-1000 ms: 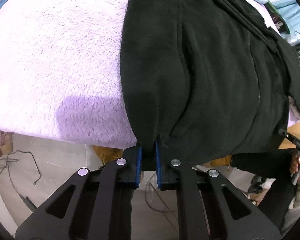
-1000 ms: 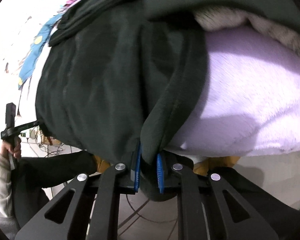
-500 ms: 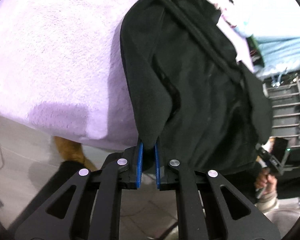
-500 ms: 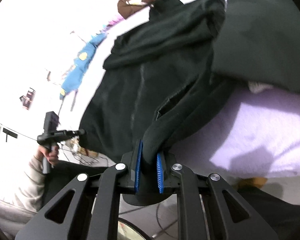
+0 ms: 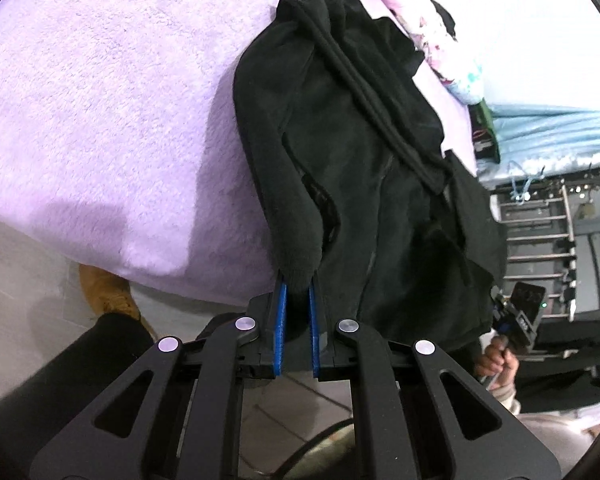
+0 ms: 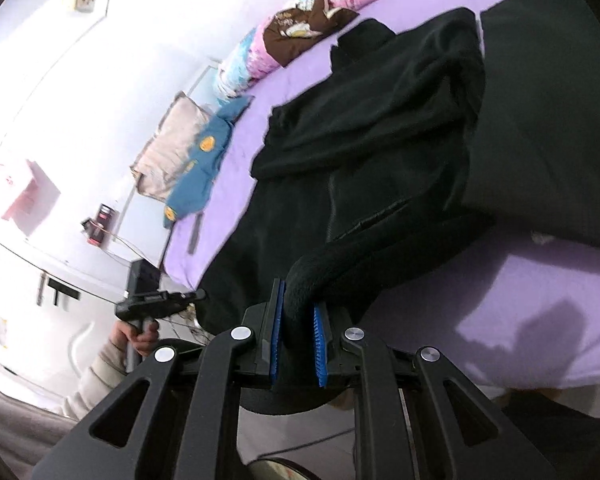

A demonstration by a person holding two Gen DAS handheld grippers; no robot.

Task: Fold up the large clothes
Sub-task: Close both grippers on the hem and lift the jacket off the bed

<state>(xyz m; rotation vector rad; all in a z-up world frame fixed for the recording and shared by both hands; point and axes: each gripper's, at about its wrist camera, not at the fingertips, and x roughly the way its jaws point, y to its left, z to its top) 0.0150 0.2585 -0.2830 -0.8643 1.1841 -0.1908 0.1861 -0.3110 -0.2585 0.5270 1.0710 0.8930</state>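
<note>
Pinching a rounded fold of the black fleece jacket (image 5: 364, 152) between its blue-padded fingers (image 5: 280, 328), the left gripper (image 5: 297, 300) holds the hem just ahead of it. The right gripper (image 6: 300, 312) clamps another bunched edge of the same jacket. Beyond both pairs of fingers the garment stretches away across the purple blanket (image 5: 100, 100) on the bed.

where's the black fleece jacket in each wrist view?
Left wrist: black fleece jacket runs from centre to right, hem in the left claw.
Right wrist: it fills the centre, hem in the right claw.
Shared landmark: purple blanket.
</note>
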